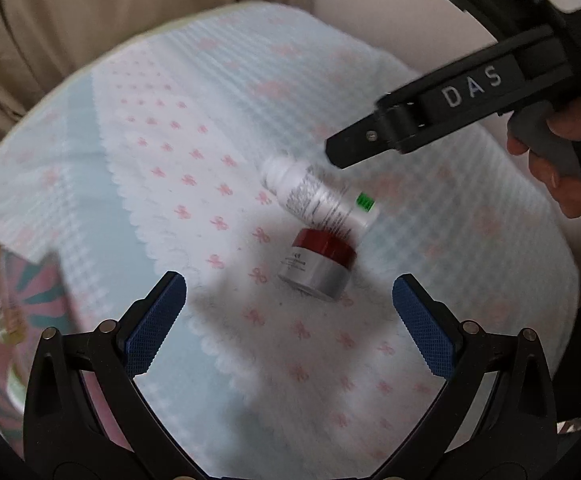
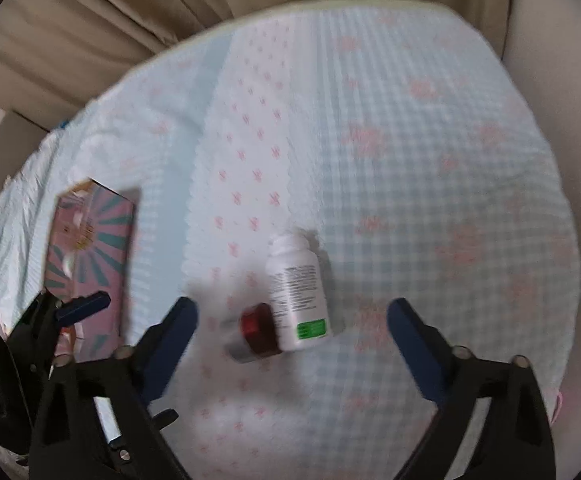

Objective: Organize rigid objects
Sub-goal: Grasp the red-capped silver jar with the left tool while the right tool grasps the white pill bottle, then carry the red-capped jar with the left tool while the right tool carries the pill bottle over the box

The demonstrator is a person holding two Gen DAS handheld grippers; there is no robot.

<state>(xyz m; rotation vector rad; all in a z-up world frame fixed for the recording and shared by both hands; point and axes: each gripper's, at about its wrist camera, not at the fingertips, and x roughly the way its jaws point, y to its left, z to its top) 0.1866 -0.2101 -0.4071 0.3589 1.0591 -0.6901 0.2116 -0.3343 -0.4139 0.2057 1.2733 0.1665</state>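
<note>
left gripper (image 1: 289,292): nearest thing in the left wrist view. Black arms, blue ribbed pads (image 1: 154,320), spread wide, nothing between them. Hangs above the cloth, pointing steeply down.
right gripper (image 2: 292,318): same build, dark blue pads (image 2: 172,340), spread apart, gripping nothing. In its own view the jar and bottle sit in the gap ahead of the jaws, no contact visible. From the left wrist view it comes in from the upper right, black body lettered "DAS", tip just above the bottle.
hand (image 1: 558,160): person's fingers wrapped on the right gripper's grey handle, right edge of the left wrist view.
small round jar with dark red lid and silver-grey body (image 1: 319,264): tipped on the cloth, touching the bottle's base end.
white plastic pill bottle with printed label and green patch (image 1: 318,196): lying on its side, white cap pointing away from the jar, just beyond it.
pink flat box with teal sunburst pattern (image 2: 90,256): lying on the cloth well to the left of jar and bottle. Print blurred.
pale blue gingham bedspread with white panel of pink bows (image 2: 410,200): under everything, scalloped white edge running past the jar.
beige curtain (image 2: 130,20): farthest back, behind the bed edge.
</note>
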